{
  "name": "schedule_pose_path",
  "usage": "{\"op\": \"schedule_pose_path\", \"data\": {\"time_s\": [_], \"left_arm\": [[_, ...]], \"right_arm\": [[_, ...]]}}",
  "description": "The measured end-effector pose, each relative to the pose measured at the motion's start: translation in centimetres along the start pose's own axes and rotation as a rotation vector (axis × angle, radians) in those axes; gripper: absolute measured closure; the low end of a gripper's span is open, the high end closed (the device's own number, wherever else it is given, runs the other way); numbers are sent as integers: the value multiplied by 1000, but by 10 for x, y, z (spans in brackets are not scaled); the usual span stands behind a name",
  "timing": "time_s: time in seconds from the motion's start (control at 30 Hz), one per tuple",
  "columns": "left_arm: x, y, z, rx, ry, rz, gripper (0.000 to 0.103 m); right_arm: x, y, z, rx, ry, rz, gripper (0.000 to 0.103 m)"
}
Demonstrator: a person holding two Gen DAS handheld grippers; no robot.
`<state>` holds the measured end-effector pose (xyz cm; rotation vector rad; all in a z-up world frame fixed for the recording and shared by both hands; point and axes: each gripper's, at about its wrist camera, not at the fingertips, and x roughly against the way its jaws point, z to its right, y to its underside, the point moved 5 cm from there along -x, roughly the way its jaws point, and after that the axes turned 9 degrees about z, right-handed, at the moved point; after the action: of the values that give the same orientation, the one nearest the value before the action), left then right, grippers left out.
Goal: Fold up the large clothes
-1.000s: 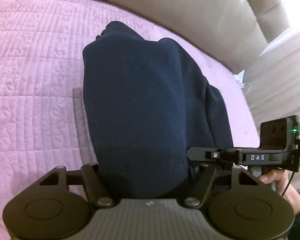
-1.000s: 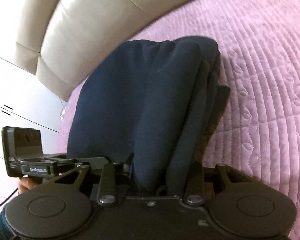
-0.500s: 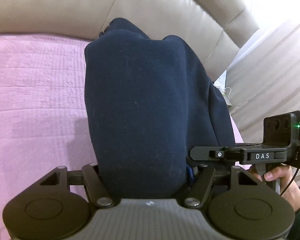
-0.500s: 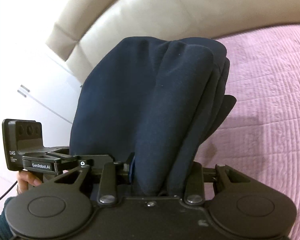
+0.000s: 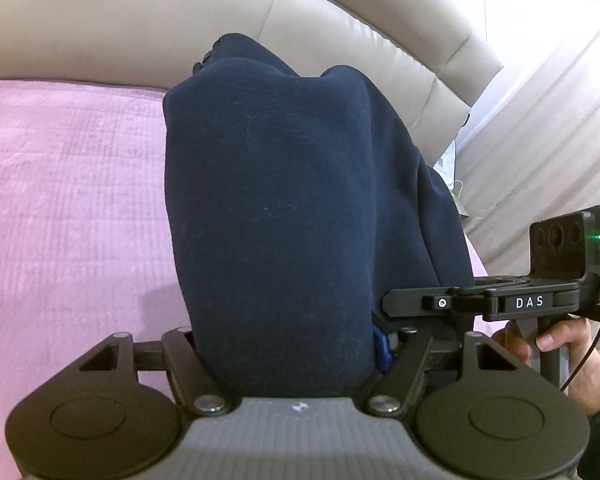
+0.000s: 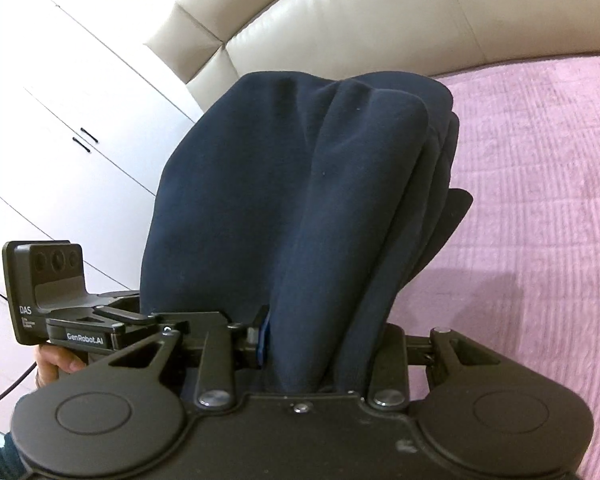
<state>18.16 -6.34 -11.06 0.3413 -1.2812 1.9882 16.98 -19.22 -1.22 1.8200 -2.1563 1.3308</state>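
Note:
A folded dark navy garment (image 5: 284, 208) fills the middle of the left wrist view and hangs forward from my left gripper (image 5: 284, 354), which is shut on its near edge. In the right wrist view the same navy garment (image 6: 300, 208) shows as several stacked folds, and my right gripper (image 6: 312, 344) is shut on it too. The garment is lifted above the pink quilted bedspread (image 5: 68, 208). Each gripper shows in the other's view: the right gripper (image 5: 512, 304) at right, the left gripper (image 6: 80, 328) at left, side by side. The fingertips are hidden by cloth.
A beige padded headboard (image 5: 140, 24) stands behind the bed; it also shows in the right wrist view (image 6: 380, 20). White wardrobe doors (image 6: 60, 128) stand to the left. A pale curtain (image 5: 560, 100) hangs at right. The pink bedspread (image 6: 540, 200) spreads below.
Both grippers have lifted and tilted the folded garment up and toward the headboard; the view now shows more headboard and wardrobe and less bedspread. The grip is unchanged.

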Motion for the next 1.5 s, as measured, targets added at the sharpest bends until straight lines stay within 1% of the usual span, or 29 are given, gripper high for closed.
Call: {"op": "schedule_pose_path", "data": {"time_s": [0.13,0.27,0.43,0.7,0.77,0.9,0.97,1.03,1.1,1.13,1.2,1.23,1.27,1.3,1.33,1.37,1.43,1.47,1.5], "left_arm": [[13,14,-3,-2,-7,-5,33],[16,30,-3,-25,-14,-28,33],[5,45,-7,-12,-2,-64,33],[-18,66,-24,30,18,-107,33],[-23,70,-33,41,18,-113,33],[-50,74,-39,62,5,-121,31],[-65,74,-43,66,-16,-119,29],[-82,77,-49,73,-31,-140,29],[-91,81,-55,82,-44,-150,27],[-92,83,-58,70,-58,-140,25],[-86,85,-64,35,-112,-117,21],[-83,86,-65,21,-127,-111,19],[-78,86,-67,8,-123,-104,19],[-73,87,-67,-7,-117,-101,19],[-69,89,-67,-27,-125,-102,17],[-65,93,-66,-51,-137,-107,15],[-58,102,-63,-77,-152,-128,13],[-55,107,-63,-71,-156,-139,11],[-51,113,-65,-55,-159,-152,10]], "right_arm": [[-6,20,-8,-20,-5,5,59],[-8,39,-5,-55,2,0,59],[-7,56,5,-108,23,-13,59],[-11,68,27,-118,75,-47,59],[-16,69,39,-131,90,-47,59],[-28,66,63,-152,128,-31,59],[-33,66,78,-176,156,-8,59],[-42,65,93,-193,184,-9,59],[-46,71,110,-204,183,-13,58],[-47,72,116,-206,193,-10,57],[-49,77,127,-194,203,1,55],[-49,78,128,-178,183,5,54],[-49,79,127,-141,184,5,53],[-49,80,124,-65,204,3,52],[-53,78,118,3,223,1,46],[-52,79,117,45,243,0,38],[-46,82,122,68,286,5,33],[-41,82,124,51,304,11,33],[-35,81,125,42,343,16,32]]}}
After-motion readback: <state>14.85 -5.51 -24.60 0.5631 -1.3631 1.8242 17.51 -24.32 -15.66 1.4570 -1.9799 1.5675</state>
